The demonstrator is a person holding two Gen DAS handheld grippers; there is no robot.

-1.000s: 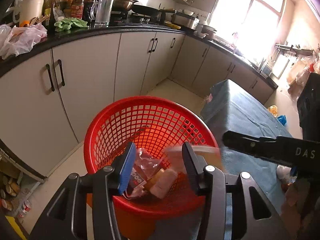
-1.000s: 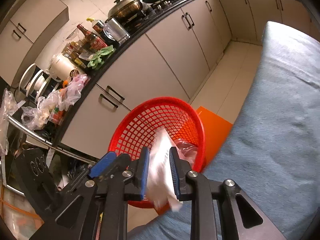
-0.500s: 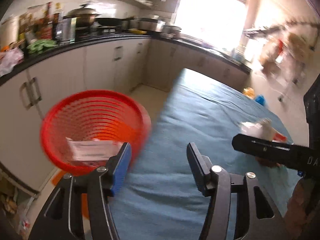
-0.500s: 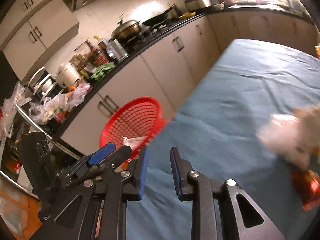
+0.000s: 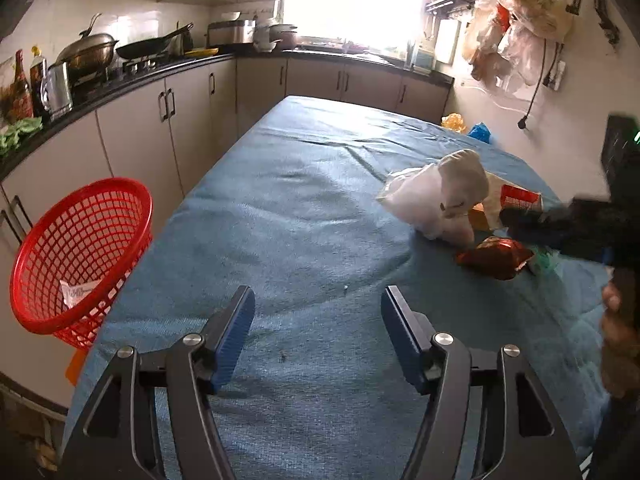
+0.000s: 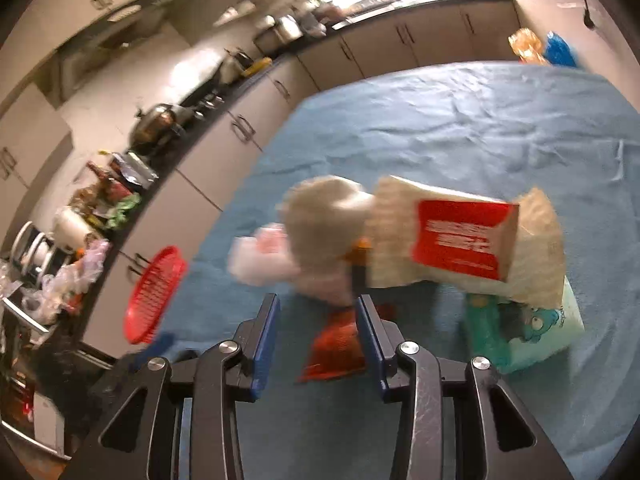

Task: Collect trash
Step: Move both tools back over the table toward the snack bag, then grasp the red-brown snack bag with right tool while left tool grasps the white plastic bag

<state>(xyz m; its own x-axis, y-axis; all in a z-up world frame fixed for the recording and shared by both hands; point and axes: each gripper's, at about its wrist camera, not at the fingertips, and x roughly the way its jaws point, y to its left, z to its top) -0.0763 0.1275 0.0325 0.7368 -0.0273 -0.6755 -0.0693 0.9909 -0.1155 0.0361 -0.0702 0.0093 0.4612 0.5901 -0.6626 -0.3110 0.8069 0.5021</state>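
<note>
Blue cloth [image 5: 304,216] covers a long table in a kitchen lined with pale cabinets under a dark counter, a bright window at the far end. Over this cloth the left gripper [image 5: 318,300] hangs with its jaws apart and opening, nothing between the blue pads but bare fabric. The right gripper [image 6: 318,312] also has its jaws parted and opening; in its own view a red snack wrapper [image 6: 338,346] lies on the cloth in the gap ahead of the pads, which do not press on it. Just beyond that wrapper sits the heap of trash: a crumpled white bag [image 6: 324,224] with a pale plastic piece [image 6: 260,260] at its left, a cream packet with a red label [image 6: 464,240] leaning over to the right, and a green and white pack with a cartoon print [image 6: 528,328] beneath it. In the left wrist view the same heap lies toward the table's right edge, the white bag [image 5: 440,196] uppermost and the red wrapper [image 5: 496,256] nearer, with the right gripper's dark body [image 5: 568,232] reaching in beside it and the person's hand [image 5: 618,344] behind. A red mesh basket [image 5: 80,256] stands tilted off the table's left edge, well apart from the heap, with a white wrapper [image 5: 82,290] inside. Pans and bottles crowd the counter [image 5: 132,76] behind it.
</note>
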